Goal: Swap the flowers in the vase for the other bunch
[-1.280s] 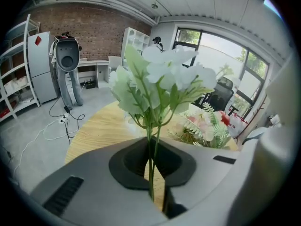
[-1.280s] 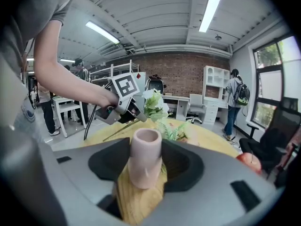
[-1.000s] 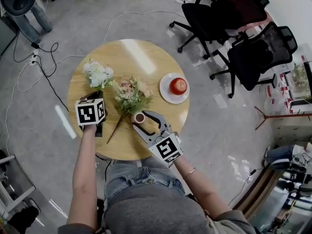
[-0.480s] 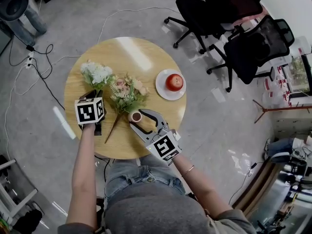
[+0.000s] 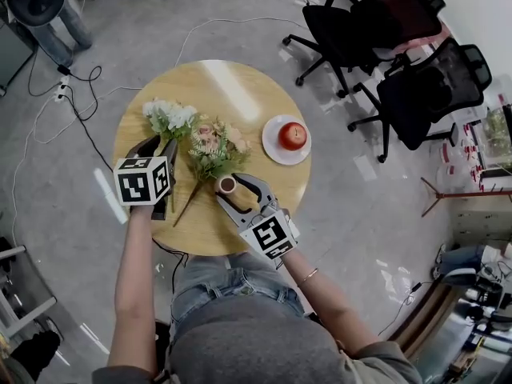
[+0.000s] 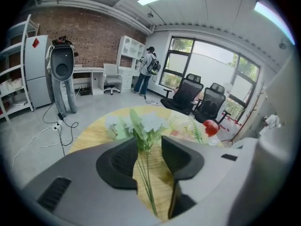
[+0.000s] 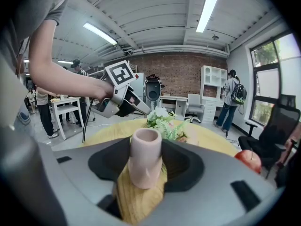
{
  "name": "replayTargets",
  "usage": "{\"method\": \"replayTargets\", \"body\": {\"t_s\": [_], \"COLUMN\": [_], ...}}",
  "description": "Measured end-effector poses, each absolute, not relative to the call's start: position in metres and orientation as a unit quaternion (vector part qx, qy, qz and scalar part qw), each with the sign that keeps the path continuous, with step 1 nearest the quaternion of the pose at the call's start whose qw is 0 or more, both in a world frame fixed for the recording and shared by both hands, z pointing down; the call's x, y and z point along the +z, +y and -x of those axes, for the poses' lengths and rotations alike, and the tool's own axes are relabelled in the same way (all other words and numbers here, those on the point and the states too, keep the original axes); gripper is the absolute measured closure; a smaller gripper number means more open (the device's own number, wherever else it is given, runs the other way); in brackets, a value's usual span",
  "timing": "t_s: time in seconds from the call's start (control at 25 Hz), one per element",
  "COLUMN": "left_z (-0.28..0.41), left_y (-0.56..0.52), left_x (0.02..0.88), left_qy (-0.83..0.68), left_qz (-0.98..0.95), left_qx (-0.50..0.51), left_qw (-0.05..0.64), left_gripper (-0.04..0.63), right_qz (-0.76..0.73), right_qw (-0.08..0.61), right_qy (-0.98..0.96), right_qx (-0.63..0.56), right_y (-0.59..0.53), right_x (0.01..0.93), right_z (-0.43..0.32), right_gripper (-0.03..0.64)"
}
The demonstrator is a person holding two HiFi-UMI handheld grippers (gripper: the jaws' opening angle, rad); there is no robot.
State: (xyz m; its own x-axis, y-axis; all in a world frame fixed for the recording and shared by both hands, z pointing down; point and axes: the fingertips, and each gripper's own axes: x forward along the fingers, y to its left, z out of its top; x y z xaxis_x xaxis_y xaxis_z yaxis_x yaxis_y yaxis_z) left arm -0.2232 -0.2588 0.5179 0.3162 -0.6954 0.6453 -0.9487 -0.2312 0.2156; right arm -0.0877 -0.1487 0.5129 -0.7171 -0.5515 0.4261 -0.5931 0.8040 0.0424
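Note:
A white flower bunch (image 5: 169, 117) lies on the round wooden table (image 5: 240, 90), its thin stems (image 6: 146, 173) running back between my left gripper's jaws. The left gripper (image 5: 158, 147) has just been opening and stands open, its pads clear of the stems on both sides. A pink and green bunch (image 5: 213, 146) lies beside it in the middle of the table. My right gripper (image 5: 234, 187) is shut on a small pink vase (image 7: 145, 157), which stands upright on the table with nothing in it (image 5: 227, 185).
A white plate with a red apple (image 5: 293, 137) sits at the table's right side. Black office chairs (image 5: 384, 46) stand beyond the table on the right, and cables (image 5: 68, 102) trail over the floor at the left. A person (image 6: 149, 69) stands far off by the window.
My left gripper's jaws have opened off the white bunch's stems and the gripper has lifted a little. The right gripper and the vase have stayed put.

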Motion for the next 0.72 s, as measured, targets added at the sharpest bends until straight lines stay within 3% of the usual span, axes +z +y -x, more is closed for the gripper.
{"method": "replayTargets", "body": {"t_s": [0.72], "left_z": [0.151], "left_y": [-0.184], "left_x": [0.549], "left_qy": [-0.436], "left_qz": [-0.790], "left_qx": [0.291], "left_qw": [0.318], "left_gripper": [0.428], "right_qz": [-0.309], "right_qw": [0.209], "right_qy": [-0.927], "right_qx": [0.048], "right_y": [-0.144], "right_x": [0.515], "right_z": [0.089], "right_gripper": [0.396]}}
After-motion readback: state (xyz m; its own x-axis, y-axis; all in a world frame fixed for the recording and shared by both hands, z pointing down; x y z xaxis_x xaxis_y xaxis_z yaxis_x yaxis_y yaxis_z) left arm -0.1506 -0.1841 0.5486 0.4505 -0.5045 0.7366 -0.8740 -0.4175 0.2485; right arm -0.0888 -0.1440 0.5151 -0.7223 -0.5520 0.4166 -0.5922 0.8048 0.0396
